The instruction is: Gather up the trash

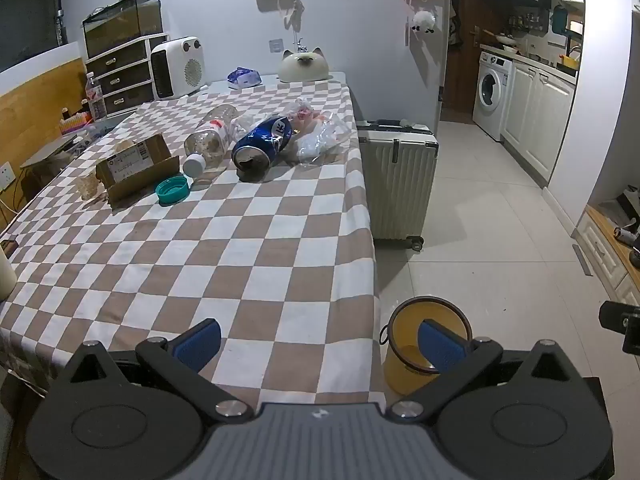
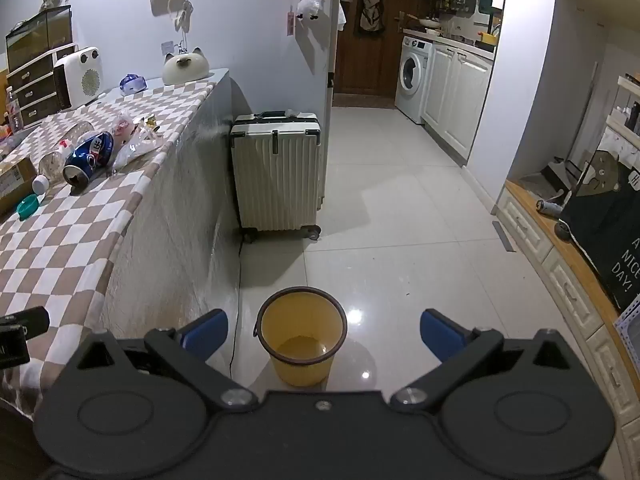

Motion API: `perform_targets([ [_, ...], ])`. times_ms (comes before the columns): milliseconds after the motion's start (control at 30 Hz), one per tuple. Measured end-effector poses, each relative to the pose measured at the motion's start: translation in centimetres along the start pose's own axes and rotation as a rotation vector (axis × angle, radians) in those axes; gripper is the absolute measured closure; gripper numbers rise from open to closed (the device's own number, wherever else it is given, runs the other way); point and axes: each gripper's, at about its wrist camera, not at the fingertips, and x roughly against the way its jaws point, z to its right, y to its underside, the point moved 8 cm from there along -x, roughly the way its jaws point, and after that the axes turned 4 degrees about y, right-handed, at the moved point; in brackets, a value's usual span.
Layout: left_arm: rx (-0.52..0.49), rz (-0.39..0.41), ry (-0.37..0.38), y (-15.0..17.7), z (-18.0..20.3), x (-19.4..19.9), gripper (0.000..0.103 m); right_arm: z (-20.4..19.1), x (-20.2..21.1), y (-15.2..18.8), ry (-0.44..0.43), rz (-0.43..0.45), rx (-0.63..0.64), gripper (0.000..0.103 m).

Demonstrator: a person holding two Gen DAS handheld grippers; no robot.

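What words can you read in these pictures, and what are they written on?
"A NICE DAY!": white letters on the dark bear poster at the right.
Blue can: big white letters, too warped to read.
Cardboard box: shipping label, too small to read.
Clear plastic bottle: label blurred.
Nothing is written on the yellow bin.

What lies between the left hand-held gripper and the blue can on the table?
Only bare checkered tablecloth lies between the left hand-held gripper and the blue can, as the left wrist view shows.
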Motion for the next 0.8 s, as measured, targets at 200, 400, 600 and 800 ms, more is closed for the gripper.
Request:
perform_targets([
  [200, 0.000, -0.001, 0.001, 0.01, 0.04, 0.01, 0.000, -0.02, 0.00, -0.04, 0.000, 0.001, -0.001, 0.000],
  [400, 0.000, -0.001, 0.001, 0.00, 0.03, 0.01, 0.000, 0.00, 0.00, -0.05, 0.002, -0.001, 0.000, 0.000],
  [600, 0.001, -0.002, 0.002, 0.01, 0.05, 0.01, 0.000, -0.01, -0.05, -0.01, 0.001, -0.002, 0.002, 0.000],
  [800, 0.001, -0.002, 0.003, 0.02, 0.03, 0.00, 0.000, 0.15, -0.19, 0.11, 0.004, -0.004, 0.000, 0.000],
])
